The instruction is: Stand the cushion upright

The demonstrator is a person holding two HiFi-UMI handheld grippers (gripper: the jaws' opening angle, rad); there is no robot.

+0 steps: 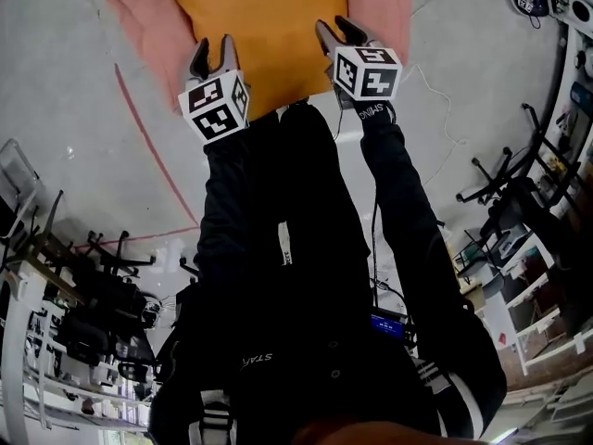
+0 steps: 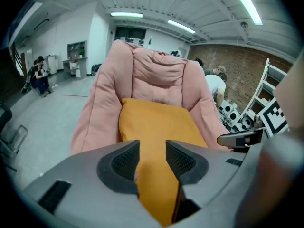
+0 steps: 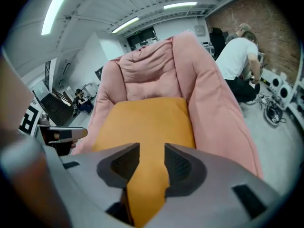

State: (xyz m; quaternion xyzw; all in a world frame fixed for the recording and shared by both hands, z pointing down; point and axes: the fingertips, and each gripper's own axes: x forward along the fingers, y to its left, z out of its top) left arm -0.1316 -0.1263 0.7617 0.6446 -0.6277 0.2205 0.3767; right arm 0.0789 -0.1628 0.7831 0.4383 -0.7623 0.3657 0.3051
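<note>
The orange cushion (image 1: pixel 258 26) is not yet upright. It lies flat on the seat of a pink floor chair (image 1: pixel 148 26), at 12 o'clock in the head view. In both gripper views its far edge lies at the foot of the chair's backrest, toward 12 o'clock.

The left gripper (image 1: pixel 213 52) is at the near edge of the cushion, at about 7 o'clock from the cushion's middle. The right gripper (image 1: pixel 339 33) is at the same edge, at about 5 o'clock. The jaws of both grippers stand apart. In each gripper view the orange fabric fills the gap between the two pads, but I do not see the pads pressing into it, so I judge that neither gripper has a hold yet.

So the task is at its beginning: the grippers are in place at the near edge. What is left, in my judgement, is to close on this edge, lift it and lean the cushion against the backrest.
</note>
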